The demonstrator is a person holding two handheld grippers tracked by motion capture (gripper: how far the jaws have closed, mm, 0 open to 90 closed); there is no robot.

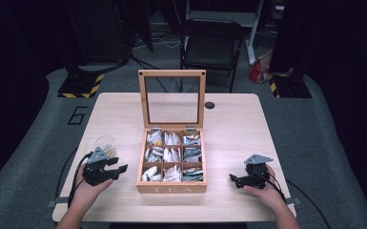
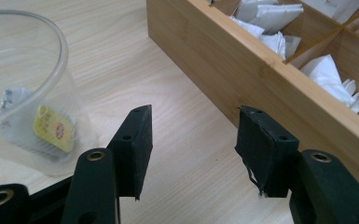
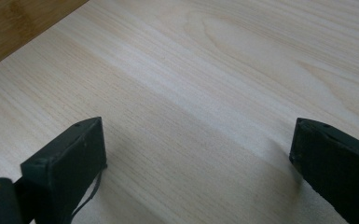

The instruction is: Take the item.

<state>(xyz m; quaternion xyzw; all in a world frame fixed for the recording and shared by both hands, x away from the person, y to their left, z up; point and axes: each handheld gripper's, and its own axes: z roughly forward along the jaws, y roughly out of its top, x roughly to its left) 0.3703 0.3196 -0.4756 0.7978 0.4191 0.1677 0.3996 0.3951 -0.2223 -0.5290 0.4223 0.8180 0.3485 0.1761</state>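
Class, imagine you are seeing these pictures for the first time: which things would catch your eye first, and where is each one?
The open wooden tea box at the table's middle stands out, its glass lid upright and its compartments full of tea bags. Left of it stands a clear cup holding one tea bag, with the open left gripper beside it.

In the left gripper view the clear cup [image 2: 23, 88] runs off the left edge; its tea bag's [image 2: 51, 127] label print is too blurred to read.
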